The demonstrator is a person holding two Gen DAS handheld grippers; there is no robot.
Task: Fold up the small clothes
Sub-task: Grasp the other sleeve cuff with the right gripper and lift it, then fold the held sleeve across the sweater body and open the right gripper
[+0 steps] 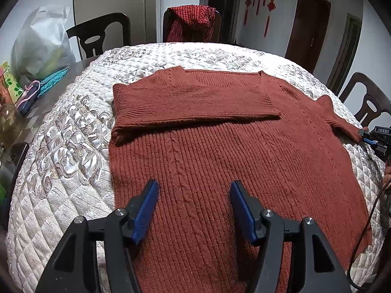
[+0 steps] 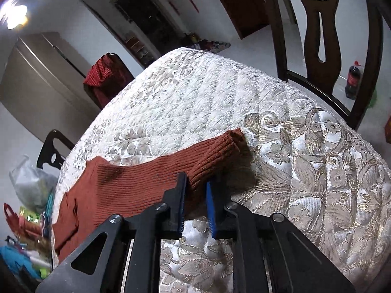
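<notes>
1. left wrist view: my left hand-held gripper (image 1: 194,207) hangs spread over the rust sweater (image 1: 220,158), which lies flat on the quilted worktop (image 1: 61,158), one sleeve folded across.
2. my right hand-held gripper (image 2: 195,190) pinches the other sleeve's cuff (image 2: 215,156).

Ribbed knit sweater (image 1: 220,151), glossy quilted cover (image 1: 73,161)
</notes>
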